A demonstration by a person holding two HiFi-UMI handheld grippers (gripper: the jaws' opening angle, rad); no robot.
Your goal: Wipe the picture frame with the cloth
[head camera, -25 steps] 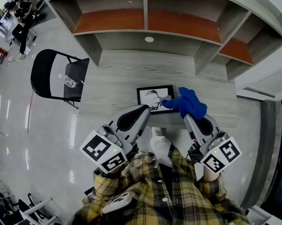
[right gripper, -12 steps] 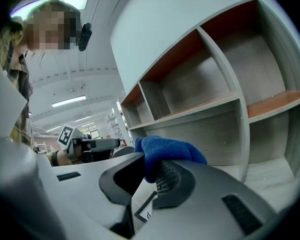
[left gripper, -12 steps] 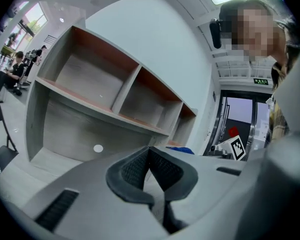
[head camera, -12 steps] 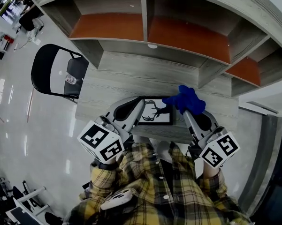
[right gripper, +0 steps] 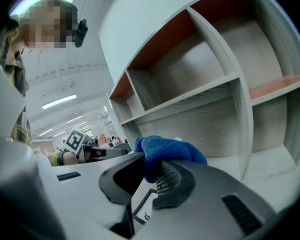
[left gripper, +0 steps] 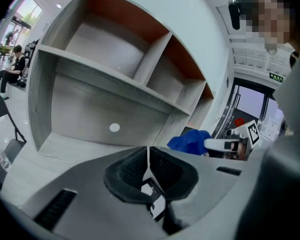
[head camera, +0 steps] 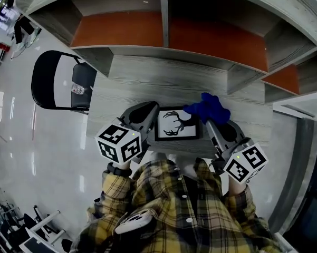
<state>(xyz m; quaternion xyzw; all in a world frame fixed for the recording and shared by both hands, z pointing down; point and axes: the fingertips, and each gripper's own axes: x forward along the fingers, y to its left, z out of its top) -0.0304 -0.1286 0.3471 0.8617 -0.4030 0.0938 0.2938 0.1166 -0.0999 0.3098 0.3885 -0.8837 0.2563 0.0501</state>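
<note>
The picture frame (head camera: 176, 124), black-edged with an antler drawing, lies face up near the front edge of the grey desk (head camera: 126, 80). My right gripper (head camera: 208, 121) is shut on the blue cloth (head camera: 205, 108), which bunches over the frame's upper right corner. In the right gripper view the cloth (right gripper: 164, 151) bulges up from between the jaws of that gripper (right gripper: 150, 171). My left gripper (head camera: 154, 112) rests at the frame's left edge; whether it touches I cannot tell. In the left gripper view this gripper (left gripper: 148, 166) has its jaws together with only a thin pale line between them, and the cloth (left gripper: 189, 141) shows to the right.
A shelf unit (head camera: 163, 36) with orange-backed compartments overhangs the back of the desk. A black folding chair (head camera: 58, 86) with a small bottle (head camera: 79, 90) on its seat stands left of the desk. My plaid-sleeved arms fill the lower middle.
Both grippers came nearer and lower. The cloth slid off the picture's right part to the frame's upper right corner, uncovering the whole drawing. The left gripper shifted left along the frame's edge.
</note>
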